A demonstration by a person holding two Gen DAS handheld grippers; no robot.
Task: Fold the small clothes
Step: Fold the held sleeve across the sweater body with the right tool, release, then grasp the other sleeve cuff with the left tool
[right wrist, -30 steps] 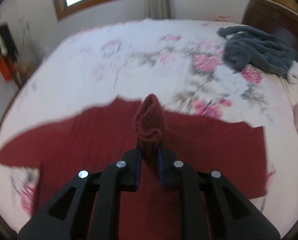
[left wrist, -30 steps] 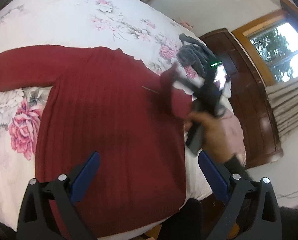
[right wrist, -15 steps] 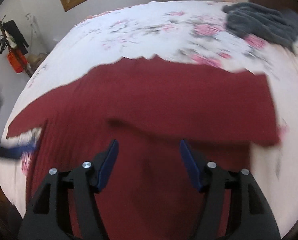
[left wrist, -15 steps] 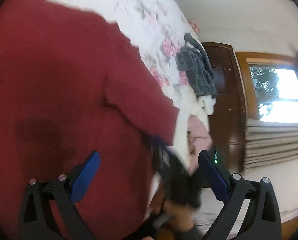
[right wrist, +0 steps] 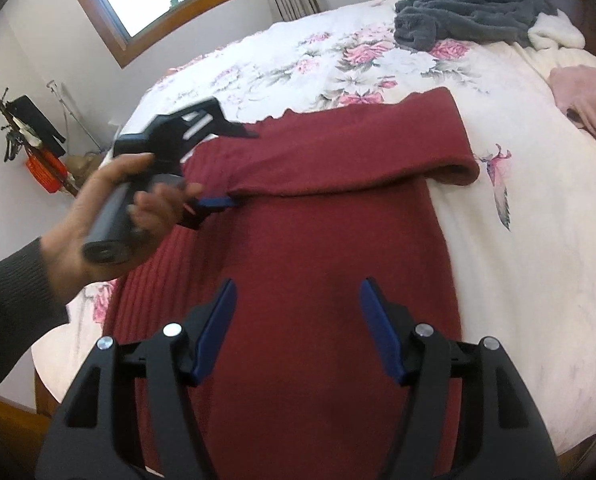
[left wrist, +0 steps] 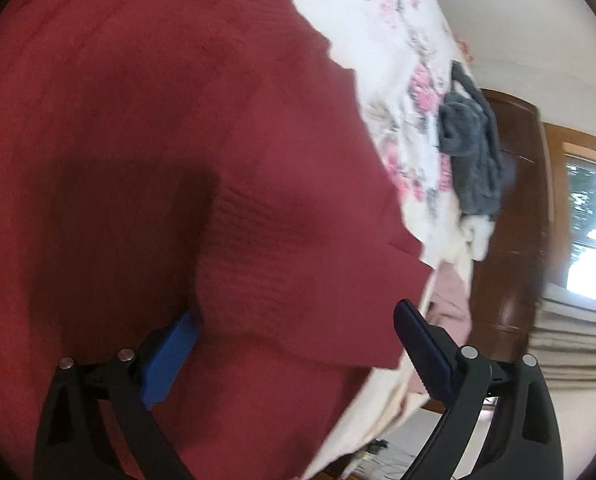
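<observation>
Dark red ribbed knit sweater point(right wrist: 330, 240) lies flat across the frame's centre on the floral bedspread point(right wrist: 518, 216), one sleeve folded across; the left gripper point(left wrist: 294, 344), jaws wide around that sleeve's edge, should close low, while the right gripper point(right wrist: 298, 320) hovers wide, empty.

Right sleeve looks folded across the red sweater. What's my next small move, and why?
Probably close the left gripper on the sleeve edge it straddles and smooth it flat: its jaws are open around the fold, and the cuff end humps up. The right gripper hovers open, holding nothing.
</observation>
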